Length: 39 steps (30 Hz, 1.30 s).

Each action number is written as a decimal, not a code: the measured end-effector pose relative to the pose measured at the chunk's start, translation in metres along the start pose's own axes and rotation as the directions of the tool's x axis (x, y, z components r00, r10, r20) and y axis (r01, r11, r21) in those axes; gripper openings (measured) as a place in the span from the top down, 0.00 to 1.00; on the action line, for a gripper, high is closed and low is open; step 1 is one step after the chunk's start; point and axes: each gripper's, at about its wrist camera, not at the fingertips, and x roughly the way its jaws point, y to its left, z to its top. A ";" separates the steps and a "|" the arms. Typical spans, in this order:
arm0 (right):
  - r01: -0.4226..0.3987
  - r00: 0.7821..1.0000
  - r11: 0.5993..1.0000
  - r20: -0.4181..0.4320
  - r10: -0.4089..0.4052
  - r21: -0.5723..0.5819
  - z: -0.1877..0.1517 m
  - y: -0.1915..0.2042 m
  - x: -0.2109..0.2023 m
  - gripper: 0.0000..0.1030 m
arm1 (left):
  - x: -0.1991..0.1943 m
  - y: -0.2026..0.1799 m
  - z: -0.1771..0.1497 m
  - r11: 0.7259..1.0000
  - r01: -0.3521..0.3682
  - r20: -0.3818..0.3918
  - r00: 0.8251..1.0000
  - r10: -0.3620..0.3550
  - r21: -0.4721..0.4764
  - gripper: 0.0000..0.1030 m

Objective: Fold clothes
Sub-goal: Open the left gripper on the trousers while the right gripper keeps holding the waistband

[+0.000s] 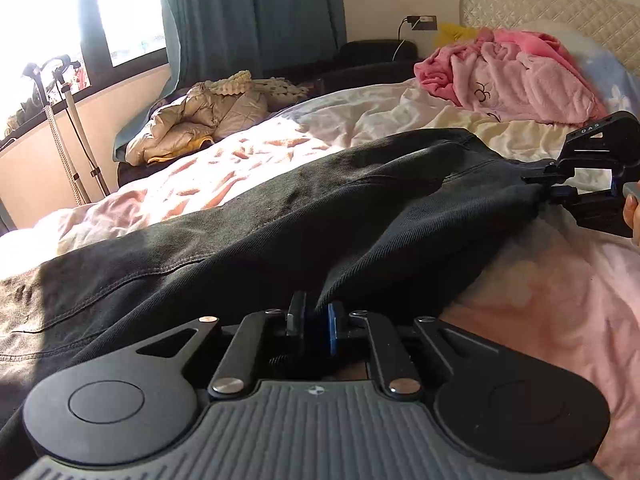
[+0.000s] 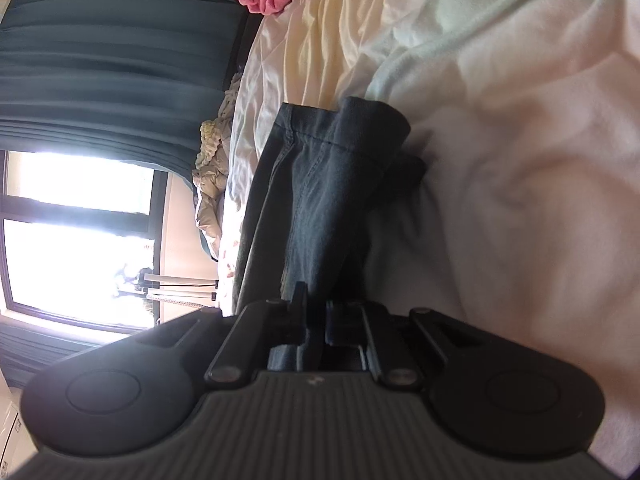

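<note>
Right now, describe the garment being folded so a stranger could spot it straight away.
Start at the bed with its pale pink and cream bedding. Across its middle lie dark trousers, stretched between the left gripper and the right gripper, each with jaws pinching the cloth. It is the only dark garment there; the pink heap and beige jacket lie apart.

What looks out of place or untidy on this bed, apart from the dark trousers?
A pink fleece garment lies crumpled near the headboard, and a beige puffer jacket is bunched at the bed's far edge. Both are unfolded heaps. Nothing looks spilled or damaged.
</note>
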 end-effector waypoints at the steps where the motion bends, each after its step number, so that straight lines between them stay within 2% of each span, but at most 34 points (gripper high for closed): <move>1: -0.002 1.000 1.000 0.011 0.002 -0.007 -0.001 0.002 -0.007 0.77 | -0.006 0.002 0.000 1.000 -0.003 0.003 1.000 0.003 0.002 0.71; 2: -0.004 1.000 1.000 0.023 0.004 -0.012 -0.002 0.003 -0.014 0.64 | -0.014 0.007 -0.002 1.000 -0.012 0.014 1.000 0.012 -0.004 0.55; 3: 0.000 1.000 1.000 0.031 0.000 -0.009 -0.002 0.003 -0.019 0.52 | -0.021 0.011 -0.004 1.000 -0.021 0.025 0.999 0.021 -0.010 0.44; 5: 0.025 0.999 1.000 0.029 -0.025 -0.018 0.000 0.003 -0.024 0.46 | -0.037 0.025 -0.008 0.999 -0.031 0.044 0.998 0.033 -0.044 0.43; 8: 0.072 0.996 0.997 0.043 -0.072 0.000 0.005 -0.006 -0.028 0.44 | -0.060 0.042 -0.016 0.993 -0.077 0.062 0.995 0.082 -0.086 0.41; 9: 0.064 0.997 0.998 0.044 -0.065 0.013 0.006 -0.010 -0.027 0.44 | -0.068 0.047 -0.020 0.991 -0.097 0.074 0.992 0.104 -0.093 0.37; 12: 0.012 1.000 1.000 0.028 -0.013 0.025 0.009 -0.015 -0.015 0.43 | -0.084 0.059 -0.032 0.982 -0.134 0.098 0.984 0.147 -0.130 0.33; 14: -0.039 0.999 0.999 0.011 0.039 0.029 0.011 -0.017 -0.001 0.44 | -0.089 0.068 -0.037 0.969 -0.145 0.094 0.982 0.166 -0.198 0.33; 15: -0.039 0.999 0.999 0.015 0.038 0.026 0.012 -0.018 0.003 0.44 | -0.090 0.073 -0.038 0.959 -0.149 0.093 0.980 0.175 -0.240 0.33; 18: -0.040 0.998 0.999 0.050 0.039 0.013 0.017 -0.023 0.016 0.45 | -0.089 0.084 -0.040 0.935 -0.140 0.107 0.977 0.184 -0.325 0.32; 23: -0.158 0.984 0.987 0.091 0.154 0.040 0.034 -0.027 0.040 0.45 | -0.078 0.094 -0.043 0.912 -0.128 0.116 0.976 0.186 -0.390 0.31; 26: -0.176 0.980 0.984 0.099 0.172 0.035 0.040 -0.028 0.058 0.45 | -0.066 0.098 -0.046 0.896 -0.120 0.100 0.979 0.179 -0.427 0.31; 28: -0.171 0.981 0.985 0.093 0.171 0.000 0.042 -0.023 0.070 0.46 | -0.059 0.098 -0.048 0.895 -0.122 0.089 0.980 0.176 -0.429 0.31; 31: -0.131 0.983 0.990 0.119 0.137 -0.055 0.040 -0.013 0.077 0.56 | -0.053 0.095 -0.048 0.902 -0.129 0.084 0.980 0.178 -0.413 0.31; 32: -0.096 0.983 0.993 0.154 0.105 -0.061 0.040 -0.010 0.076 0.73 | -0.052 0.094 -0.048 0.904 -0.132 0.084 0.980 0.180 -0.406 0.31; 33: -0.090 0.979 0.994 0.177 0.099 -0.059 0.040 -0.009 0.076 0.86 | -0.051 0.094 -0.049 0.908 -0.137 0.084 0.979 0.185 -0.397 0.31; 36: -0.106 0.971 0.992 0.209 0.119 -0.072 0.040 -0.004 0.074 0.93 | -0.051 0.092 -0.051 0.911 -0.152 0.084 0.977 0.198 -0.385 0.31; 39: -0.139 0.957 0.988 0.247 0.150 -0.061 0.039 0.010 0.066 0.94 | -0.063 0.094 -0.048 0.909 -0.107 0.130 0.976 0.173 -0.404 0.31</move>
